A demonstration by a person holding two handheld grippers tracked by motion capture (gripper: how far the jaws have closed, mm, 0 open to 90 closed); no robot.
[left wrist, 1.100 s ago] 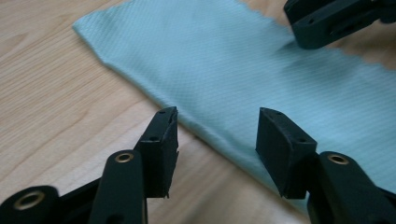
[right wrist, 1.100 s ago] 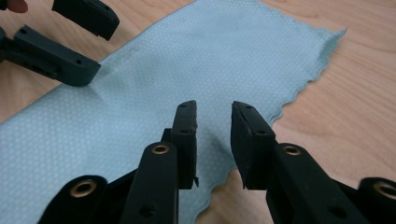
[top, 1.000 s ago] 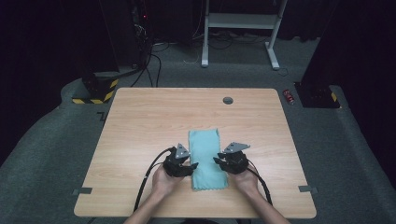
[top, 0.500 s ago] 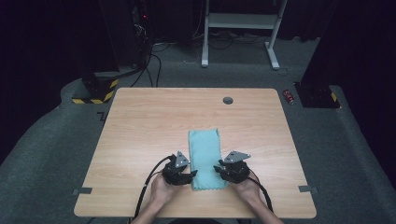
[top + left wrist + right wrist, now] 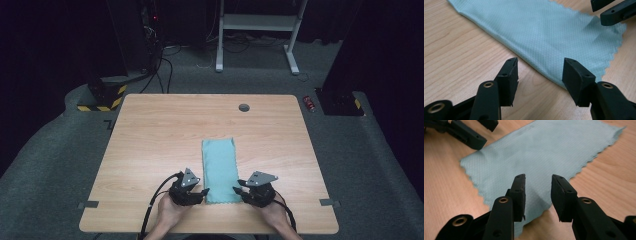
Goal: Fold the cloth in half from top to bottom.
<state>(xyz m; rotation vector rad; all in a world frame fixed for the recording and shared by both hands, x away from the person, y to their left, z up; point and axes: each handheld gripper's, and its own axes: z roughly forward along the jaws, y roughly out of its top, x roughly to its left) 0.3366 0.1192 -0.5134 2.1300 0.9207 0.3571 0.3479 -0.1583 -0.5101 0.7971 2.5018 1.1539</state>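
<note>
A teal cloth [image 5: 219, 170], folded into a long strip, lies flat on the wooden table [image 5: 150, 130]. My left gripper [image 5: 204, 192] stands open at the cloth's near left corner; in the left gripper view its jaws [image 5: 540, 65] straddle the cloth's edge [image 5: 544, 27] without pinching it. At the near right corner my right gripper [image 5: 237, 191] is open too. Its jaws [image 5: 537, 178] have just been opening, and the cloth [image 5: 544, 147] lies loose beneath them. Each gripper view also shows the other gripper's jaw tips across the cloth.
A round cable hole [image 5: 244, 107] sits near the table's far edge. Beyond the table are a white desk frame [image 5: 260, 22], floor cables, a yellow-black striped block [image 5: 102, 97] and a small red object [image 5: 310, 103]. Bare wood lies on both sides of the cloth.
Both hands have drawn back toward the near edge, from beside the cloth's lower half to its near corners. The cloth has stayed flat in place.
</note>
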